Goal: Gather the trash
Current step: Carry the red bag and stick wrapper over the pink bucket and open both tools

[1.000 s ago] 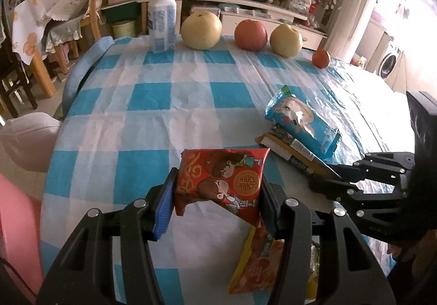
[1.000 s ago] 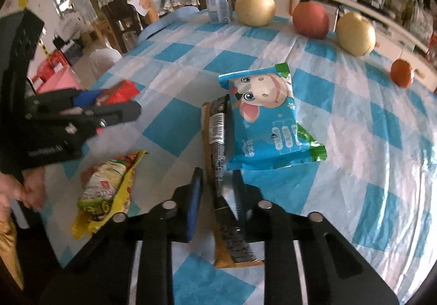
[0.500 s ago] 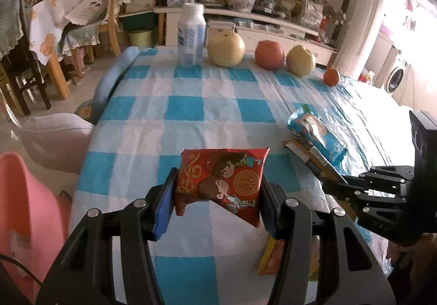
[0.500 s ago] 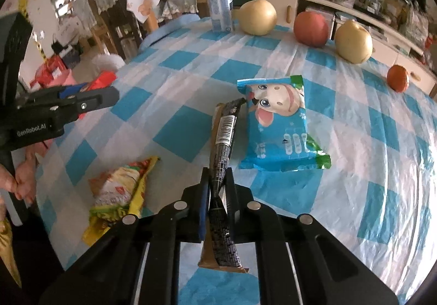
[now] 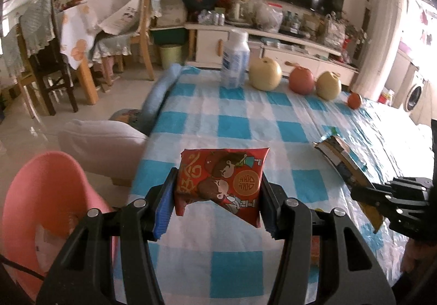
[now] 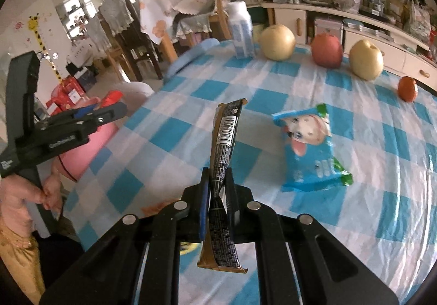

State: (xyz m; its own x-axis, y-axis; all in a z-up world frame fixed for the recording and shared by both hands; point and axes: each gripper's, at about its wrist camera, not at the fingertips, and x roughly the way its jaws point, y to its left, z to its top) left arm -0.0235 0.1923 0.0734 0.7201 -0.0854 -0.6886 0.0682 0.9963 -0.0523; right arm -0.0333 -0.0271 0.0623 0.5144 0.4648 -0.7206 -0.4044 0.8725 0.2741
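Surface finishes across your two wrist views.
You are gripping a glossy red foil packet (image 5: 222, 182) and a shiny black-and-gold film wrapper (image 6: 222, 152) in matt black plastic grippers; a slick, wrinkled plastic checked tablecloth (image 6: 286, 86) is reflecting window light beside a smooth pink plastic bin (image 5: 35, 195).

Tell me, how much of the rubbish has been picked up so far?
None is visibly binned yet. In hand: the left gripper clamps a red packet, the right gripper a black wrapper. Left: the blue packet on the table.
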